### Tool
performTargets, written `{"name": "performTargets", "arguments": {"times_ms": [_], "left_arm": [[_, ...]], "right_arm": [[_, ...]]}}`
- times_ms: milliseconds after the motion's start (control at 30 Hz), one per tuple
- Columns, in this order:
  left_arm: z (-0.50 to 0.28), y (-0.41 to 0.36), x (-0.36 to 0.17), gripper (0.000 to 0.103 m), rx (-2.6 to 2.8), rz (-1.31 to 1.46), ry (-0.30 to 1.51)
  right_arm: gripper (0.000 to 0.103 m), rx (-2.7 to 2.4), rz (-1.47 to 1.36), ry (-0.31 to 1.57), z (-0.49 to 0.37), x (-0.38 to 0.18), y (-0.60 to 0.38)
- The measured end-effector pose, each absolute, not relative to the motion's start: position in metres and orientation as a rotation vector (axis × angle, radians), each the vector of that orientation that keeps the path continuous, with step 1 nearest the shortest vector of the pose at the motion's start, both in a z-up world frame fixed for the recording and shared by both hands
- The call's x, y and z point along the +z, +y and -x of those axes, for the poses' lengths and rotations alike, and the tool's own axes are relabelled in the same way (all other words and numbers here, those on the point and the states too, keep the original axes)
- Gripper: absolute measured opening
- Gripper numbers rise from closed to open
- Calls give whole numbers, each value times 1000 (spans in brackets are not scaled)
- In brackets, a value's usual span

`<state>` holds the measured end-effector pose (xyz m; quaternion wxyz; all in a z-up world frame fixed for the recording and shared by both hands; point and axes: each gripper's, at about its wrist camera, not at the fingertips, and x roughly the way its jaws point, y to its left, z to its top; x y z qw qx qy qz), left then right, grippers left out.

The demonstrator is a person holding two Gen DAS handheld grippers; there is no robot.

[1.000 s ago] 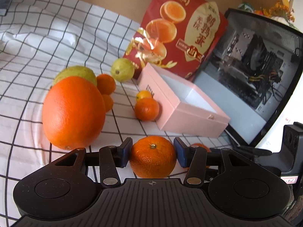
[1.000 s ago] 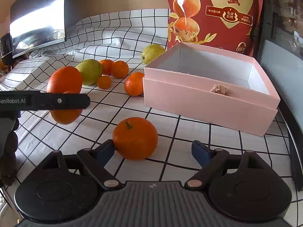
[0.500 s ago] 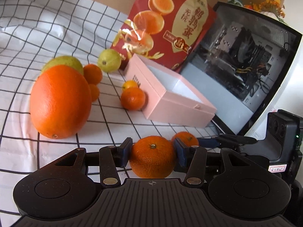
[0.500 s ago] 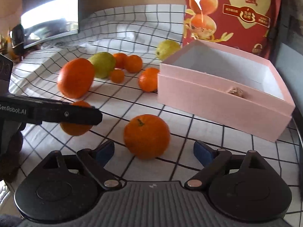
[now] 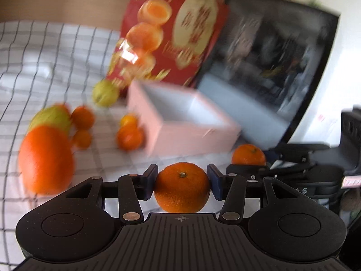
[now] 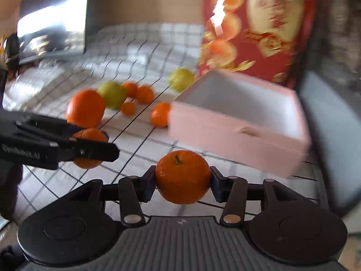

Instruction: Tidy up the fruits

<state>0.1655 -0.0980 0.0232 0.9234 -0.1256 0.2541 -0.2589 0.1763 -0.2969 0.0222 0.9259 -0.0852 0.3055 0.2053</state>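
Checked white tablecloth (image 6: 144, 140): each gripper, left gripper (image 5: 182, 184) clenched, right gripper (image 6: 183, 178) closing, pinches a small orange mandarin, presumably bound for the open pink cardboard box (image 6: 237, 140).

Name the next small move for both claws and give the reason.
Probably carry both tangerines over the pink box and release. The left claw grips a tangerine; the right claw is closing with its tangerine between the pads. The box looks empty, apart from a small scrap I can't identify.
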Motion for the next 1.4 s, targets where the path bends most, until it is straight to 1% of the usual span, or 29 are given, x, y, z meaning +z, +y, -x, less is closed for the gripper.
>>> {"name": "performTargets", "arguments": {"times_ms": [133, 200, 233, 333, 433, 500, 600, 667, 767, 833, 967, 1133, 1200, 1233, 1267, 1400], "left_arm": [[-171, -122, 68, 53, -559, 256, 404], [-174, -138, 90, 38, -538, 208, 338], [-174, -147, 102, 25, -514, 165, 296], [-173, -171, 134, 24, -432, 59, 177], [-185, -189, 155, 25, -416, 15, 175], [-197, -196, 158, 25, -419, 4, 202], [-215, -187, 140, 25, -443, 61, 274], [-217, -170, 109, 25, -488, 126, 333], [-216, -146, 56, 25, -526, 228, 438], [-212, -136, 30, 25, -512, 238, 489], [-200, -129, 14, 25, -450, 171, 505], [-189, -137, 10, 26, -522, 76, 535], [-183, -145, 6, 27, -568, 36, 540], [-182, -152, 4, 30, -571, -1, 534], [-180, -158, 2, 31, -558, -38, 529], [-177, -179, 1, 32, -477, -109, 499]], "right_arm": [[48, 313, 190, 506, -157, 57, -319], [48, 302, 168, 451, -157, 75, -327], [48, 280, 161, 425, -158, 82, -329], [49, 226, 132, 365, -166, 104, -336], [49, 179, 83, 331, -180, 127, -343], [49, 158, 71, 313, -190, 140, -346], [49, 122, 118, 308, -208, 145, -340], [49, 132, 113, 369, -219, 134, -337], [49, 219, 97, 454, -221, 97, -332], [49, 262, 128, 527, -220, 61, -321], [49, 322, 177, 631, -217, 7, -303], [50, 309, 133, 693, -228, -16, -304], [59, 303, 104, 704, -228, -22, -309], [72, 291, 102, 688, -223, -23, -312], [76, 277, 106, 671, -219, -24, -315], [78, 272, 72, 618, -205, -22, -329]]}}
